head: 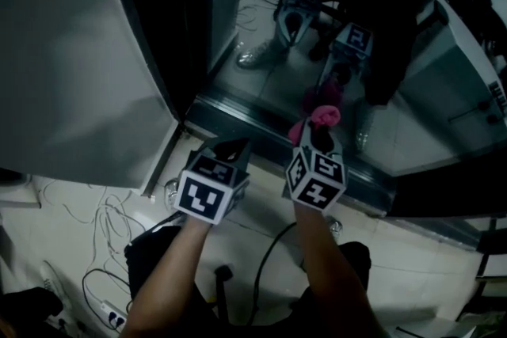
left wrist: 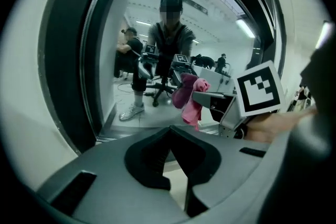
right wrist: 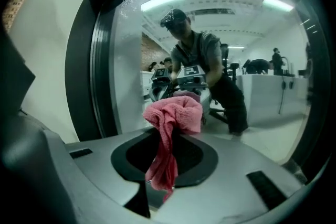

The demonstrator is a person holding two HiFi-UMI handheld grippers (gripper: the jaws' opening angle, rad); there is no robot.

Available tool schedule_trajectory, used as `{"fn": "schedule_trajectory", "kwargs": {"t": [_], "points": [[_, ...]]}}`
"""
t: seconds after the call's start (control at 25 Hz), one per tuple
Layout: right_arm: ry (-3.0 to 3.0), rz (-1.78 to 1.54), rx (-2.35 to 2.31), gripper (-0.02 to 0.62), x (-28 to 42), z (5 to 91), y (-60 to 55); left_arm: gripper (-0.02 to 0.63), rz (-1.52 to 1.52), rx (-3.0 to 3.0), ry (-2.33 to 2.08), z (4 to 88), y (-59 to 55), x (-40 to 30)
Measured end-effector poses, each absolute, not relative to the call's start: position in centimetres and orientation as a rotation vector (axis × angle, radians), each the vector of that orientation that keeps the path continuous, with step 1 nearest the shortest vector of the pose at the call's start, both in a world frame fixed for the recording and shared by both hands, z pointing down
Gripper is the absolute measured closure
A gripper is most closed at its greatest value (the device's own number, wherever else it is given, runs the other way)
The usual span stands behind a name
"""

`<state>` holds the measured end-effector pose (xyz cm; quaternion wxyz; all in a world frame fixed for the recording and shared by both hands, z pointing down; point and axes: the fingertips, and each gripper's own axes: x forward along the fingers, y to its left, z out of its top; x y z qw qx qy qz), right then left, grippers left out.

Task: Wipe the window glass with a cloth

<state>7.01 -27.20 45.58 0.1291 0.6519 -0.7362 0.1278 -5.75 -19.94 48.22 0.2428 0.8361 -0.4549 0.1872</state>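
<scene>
Where the right tongs (right wrist: 167,132) clamp it, the pink cloth (right wrist: 177,113) bunches loosely.

Pink terry cloth (right wrist: 173,115), bunched into a soft rounded wad with a loose tail hanging below. Pinched between the jaws of the right gripper (head: 320,137), wad poking out in front of the tips. Held up at the lower part of the upright window glass (head: 412,131), right by the pane; actual contact unclear. Glass dim and strongly reflective, mirroring the pink wad, speckled near its top edge.
</scene>
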Motion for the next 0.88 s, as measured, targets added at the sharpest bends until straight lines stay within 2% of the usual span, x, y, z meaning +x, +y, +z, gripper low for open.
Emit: {"fn": "schedule_trajectory", "kwargs": {"t": [0.52,0.88], "points": [[-2.294,0.325,1.627,0.529,-6.8,47.1,-30.0,0.604,0.451,2.158,-1.4,49.1,-18.7,-15.8],[-2.354,0.299,1.522,0.529,-13.4,48.5,-31.5,0.604,0.415,2.115,-1.428,49.8,-18.1,-19.0]]}}
